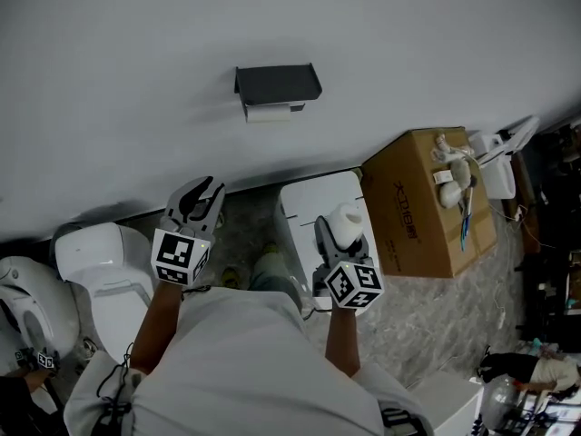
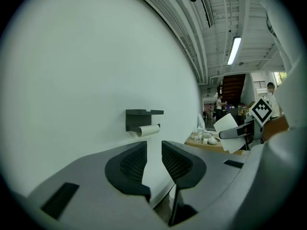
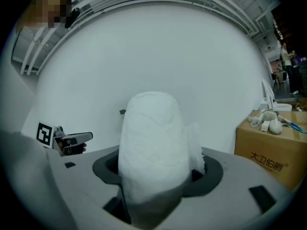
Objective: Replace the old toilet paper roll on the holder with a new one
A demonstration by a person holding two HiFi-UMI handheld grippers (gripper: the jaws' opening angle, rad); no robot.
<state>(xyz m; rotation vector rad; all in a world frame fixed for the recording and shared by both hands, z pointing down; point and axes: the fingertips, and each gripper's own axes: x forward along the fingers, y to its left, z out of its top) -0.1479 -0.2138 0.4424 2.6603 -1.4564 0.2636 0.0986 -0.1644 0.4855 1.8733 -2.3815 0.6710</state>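
**A:** What is your right gripper [image 3: 152, 176] doing?

**B:** It grips the new roll [image 3: 151, 138]. The roll stands upright between my jaws with a pad pressed on each side. A loose flap of paper sticks out on its right.

**A:** And the left gripper [image 2: 153, 159]?

**B:** It's empty. Its jaws stand a little apart with nothing between them, and it points at the wall [image 1: 136, 80].

**A:** Where is the old roll [image 1: 270, 113]?

**B:** It's on the holder [image 1: 277, 84], which is fixed to the wall ahead of me. The roll is thin and pale, and it hangs just under the holder's dark shelf. Both grippers are well apart from it. In the left gripper view it shows just above the gap between my jaws. In the right gripper view the new roll covers nearly all of the holder.

**A:** How do the two grippers sit?

**B:** They sit side by side, well apart, and both point toward the wall. The left one is a little nearer to it.

**A:** What else is around?

**B:** There's a toilet [image 1: 91, 252] at my left. A box [image 1: 413, 212] stands by the wall at my right with small things lying on top. Between them is a white cabinet [image 1: 304, 203], and my right gripper is above it.
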